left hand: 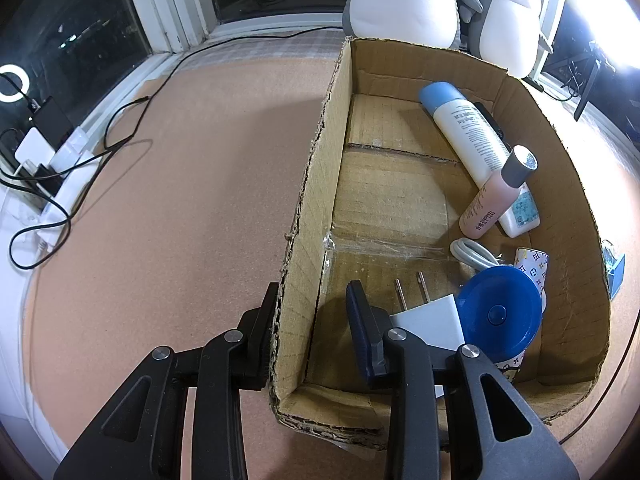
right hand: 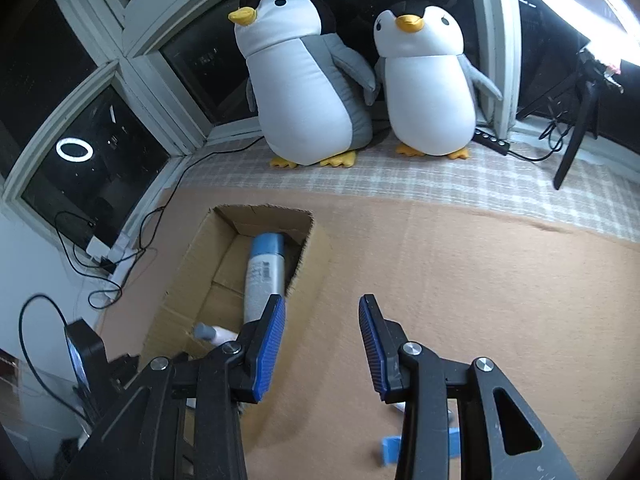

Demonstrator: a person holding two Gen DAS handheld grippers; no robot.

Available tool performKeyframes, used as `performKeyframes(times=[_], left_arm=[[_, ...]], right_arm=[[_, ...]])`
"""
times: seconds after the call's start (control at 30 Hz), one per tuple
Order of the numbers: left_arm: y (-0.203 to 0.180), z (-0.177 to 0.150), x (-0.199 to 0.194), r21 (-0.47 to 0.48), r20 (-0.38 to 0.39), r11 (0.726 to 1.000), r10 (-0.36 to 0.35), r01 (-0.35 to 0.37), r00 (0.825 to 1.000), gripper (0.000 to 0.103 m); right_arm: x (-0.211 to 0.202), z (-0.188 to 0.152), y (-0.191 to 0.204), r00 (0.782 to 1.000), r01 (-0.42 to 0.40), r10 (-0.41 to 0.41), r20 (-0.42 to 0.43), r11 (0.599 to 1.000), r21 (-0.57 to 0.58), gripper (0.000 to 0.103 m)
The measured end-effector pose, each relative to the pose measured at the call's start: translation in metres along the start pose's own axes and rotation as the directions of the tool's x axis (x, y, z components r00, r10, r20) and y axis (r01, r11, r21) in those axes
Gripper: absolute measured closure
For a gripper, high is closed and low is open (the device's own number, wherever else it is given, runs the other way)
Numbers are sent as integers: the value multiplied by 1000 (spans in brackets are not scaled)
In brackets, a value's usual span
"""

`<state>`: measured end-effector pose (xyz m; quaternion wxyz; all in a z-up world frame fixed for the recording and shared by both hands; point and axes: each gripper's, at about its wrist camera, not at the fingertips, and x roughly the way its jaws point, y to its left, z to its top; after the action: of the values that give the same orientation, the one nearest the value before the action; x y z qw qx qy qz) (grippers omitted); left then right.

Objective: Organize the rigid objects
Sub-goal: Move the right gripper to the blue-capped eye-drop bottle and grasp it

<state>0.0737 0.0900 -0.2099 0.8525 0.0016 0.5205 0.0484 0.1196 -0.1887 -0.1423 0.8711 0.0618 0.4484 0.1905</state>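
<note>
A cardboard box (left hand: 316,184) lies on the tan surface and also shows in the right wrist view (right hand: 188,264). It holds a white bottle with a blue cap (left hand: 464,128), a pink bottle with a grey cap (left hand: 492,200), a white charger plug (left hand: 432,316), a blue lid on a patterned cup (left hand: 498,312) and a white cable (left hand: 474,254). My left gripper (left hand: 314,332) is open; its fingers straddle the box's left wall. My right gripper (right hand: 322,344) is open and empty above the tan surface, right of the box. A small blue item (right hand: 390,450) lies below it.
Two plush penguins (right hand: 304,80) stand on the checked sill at the back. Black cables and a power strip (left hand: 60,168) lie at the left by the window. A blue object (left hand: 616,274) lies outside the box's right wall. A tripod leg (right hand: 576,140) stands at the far right.
</note>
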Motion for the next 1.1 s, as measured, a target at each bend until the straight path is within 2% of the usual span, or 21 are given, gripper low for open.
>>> performKeyframes(times=[0.27,0.5,0.73,0.8,0.93,1.1], left_arm=[[0,0,-1,2,0,1000,2,-2,1000,72],[0,0,-1,4,-1,1000,3,-3,1000,72],[-1,0,-1,2,0,1000,4,-4,1000,72],[-1,0,-1,4,0,1000,4,-4,1000,72],[0,0,-1,4,0,1000,4,-4,1000,72],[2,1,-1,2,0,1000,1,-1,1000,72]], right_arm=[[-19,-32,-28,996,75,-79,-33,992,-97,68],[-15,-62,-47,988,82,-101,-118,984,-157,68],[0,-88,-37,968,119,-188,-164,927,-357,68],[6,-89,-38,961,143,-218,-170,918,-369,68],[18,-81,-38,958,141,-218,-188,924,-355,68],[39,-71,-27,945,131,-234,-229,912,-389,68]])
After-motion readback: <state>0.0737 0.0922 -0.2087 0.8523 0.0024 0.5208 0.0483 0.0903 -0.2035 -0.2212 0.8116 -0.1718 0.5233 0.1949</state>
